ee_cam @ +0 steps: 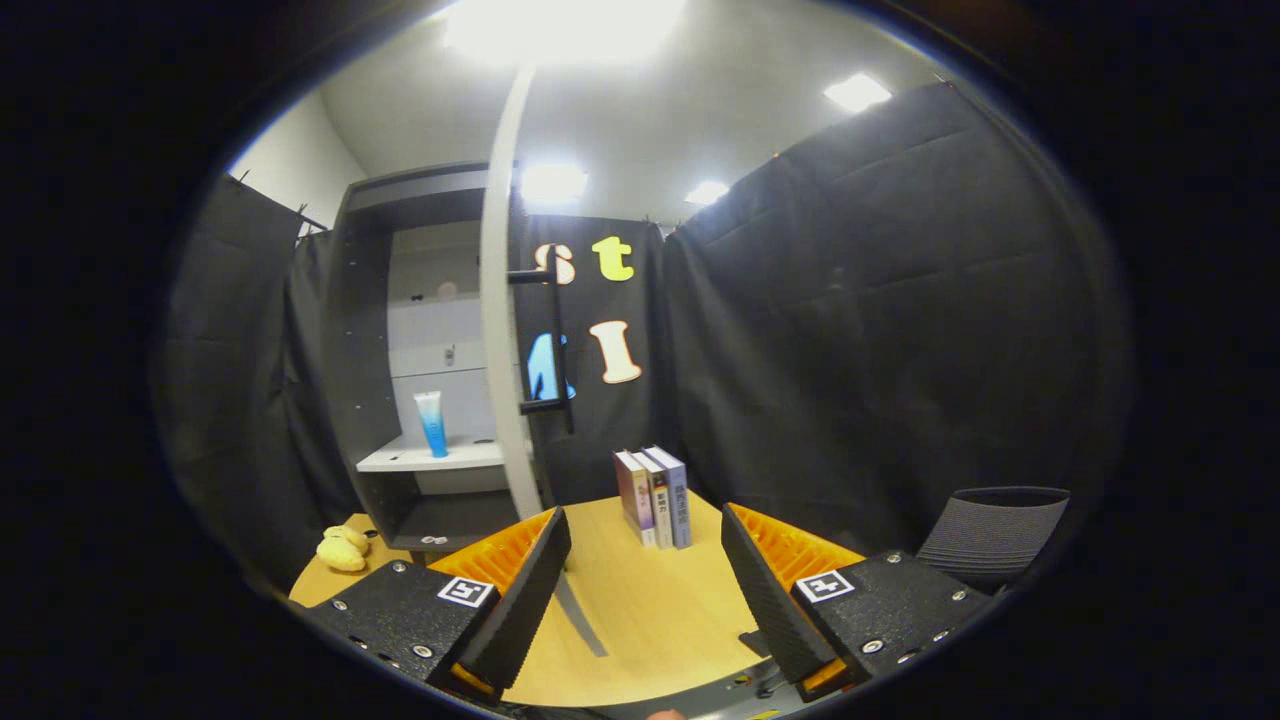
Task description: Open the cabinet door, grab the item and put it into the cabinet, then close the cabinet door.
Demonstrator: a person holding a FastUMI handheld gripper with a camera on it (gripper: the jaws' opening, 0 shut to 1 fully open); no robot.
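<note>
So from the gripper view, the gripper (645, 590) is spread wide with nothing between its fingers (525, 590), just bare wooden table (640, 610) in the gap.

The cabinet (400, 350) sits beyond and to the left of the fingers, and its door (497, 330) is already swung open, edge-on toward the camera, with the black bar handle (555, 340) sticking out on its right face. That door edge is the thing everything turns on: it stands almost straight ahead of the left finger, running tall and vertical, so to shut it you'd have to come around to the handle side and push it back left.

The item looks like it's already in: a tube (431, 424), white fading to blue, stands upright on the white shelf (425, 458) inside the cabinet. So my guess is closing the door is all that's left.

Other stuff: three books (655, 497) stand upright on the table just beyond the gap between the fingers, a yellow soft toy (342, 548) lies at the table's left edge near the cabinet's base, and a chair (990, 530) sits off to the right.
</note>
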